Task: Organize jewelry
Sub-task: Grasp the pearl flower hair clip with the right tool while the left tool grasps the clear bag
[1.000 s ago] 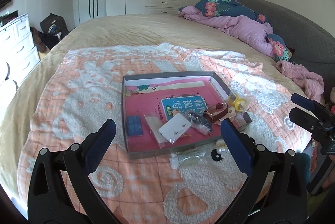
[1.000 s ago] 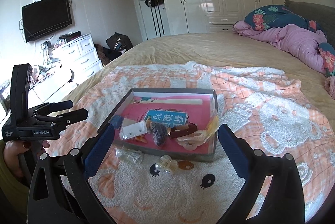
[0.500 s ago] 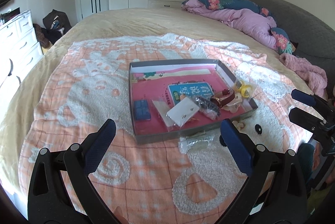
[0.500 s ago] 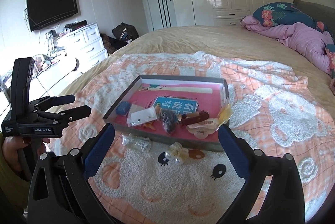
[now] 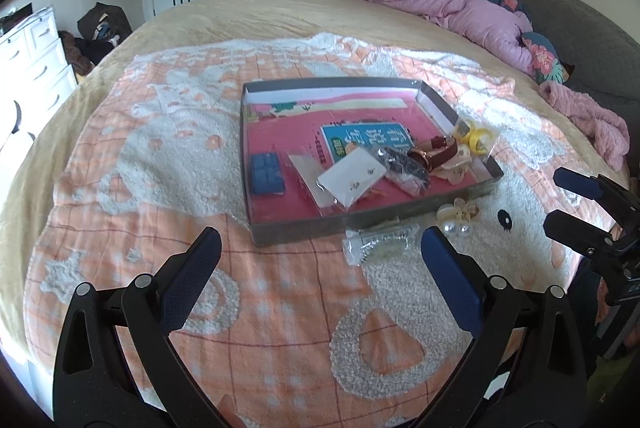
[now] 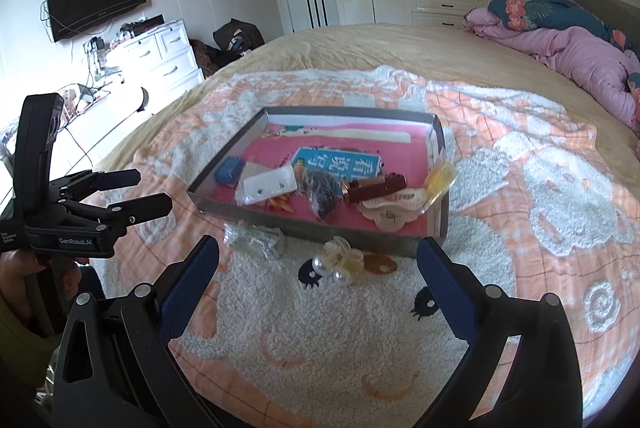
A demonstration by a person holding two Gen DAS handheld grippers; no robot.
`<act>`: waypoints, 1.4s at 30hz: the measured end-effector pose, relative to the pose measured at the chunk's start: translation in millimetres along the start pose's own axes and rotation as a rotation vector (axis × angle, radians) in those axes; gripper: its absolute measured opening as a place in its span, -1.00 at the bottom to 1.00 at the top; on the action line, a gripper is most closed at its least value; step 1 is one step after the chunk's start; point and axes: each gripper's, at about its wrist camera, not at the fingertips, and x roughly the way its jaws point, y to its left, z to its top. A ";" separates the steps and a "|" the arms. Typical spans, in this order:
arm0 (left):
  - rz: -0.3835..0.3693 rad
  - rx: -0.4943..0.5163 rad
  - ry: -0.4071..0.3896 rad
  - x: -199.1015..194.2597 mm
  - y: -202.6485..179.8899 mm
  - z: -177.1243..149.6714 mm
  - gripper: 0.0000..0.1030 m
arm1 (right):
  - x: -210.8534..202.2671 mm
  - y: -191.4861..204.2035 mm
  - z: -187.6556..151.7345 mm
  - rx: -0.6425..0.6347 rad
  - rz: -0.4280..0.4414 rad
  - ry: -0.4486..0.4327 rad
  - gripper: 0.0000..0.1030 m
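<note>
I hold my left gripper (image 5: 320,260) and right gripper (image 6: 318,272) wide open and empty, because the pearl clip (image 6: 338,262) lies outside the tray (image 6: 320,234).

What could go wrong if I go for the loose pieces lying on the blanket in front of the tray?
Two risks stand out. The pearl-and-clear hair clip sits on fluffy white pile, so a claw fingertip may snag the peach-and-white fleece blanket or push it under. The crinkled clear plastic packet touches the shallow grey cardboard tray wall; the open left claw may nudge the tray while closing.
</note>
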 end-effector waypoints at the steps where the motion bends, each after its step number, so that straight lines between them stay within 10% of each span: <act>1: -0.001 0.000 0.004 1.6 -0.6 -0.4 0.82 | 1.9 -1.3 -0.8 0.003 -0.002 0.005 0.91; 23: -0.061 -0.036 0.115 45.2 -6.2 -10.9 0.82 | 77.9 -25.5 -22.6 0.074 0.011 0.142 0.90; 33: -0.136 -0.085 0.169 73.9 -12.6 -13.9 0.82 | 107.3 -37.1 -23.4 0.107 0.077 0.163 -0.08; 42: -0.085 -0.107 0.186 101.4 -29.7 -16.7 0.75 | 82.0 -52.2 -30.7 0.145 0.094 0.139 -0.08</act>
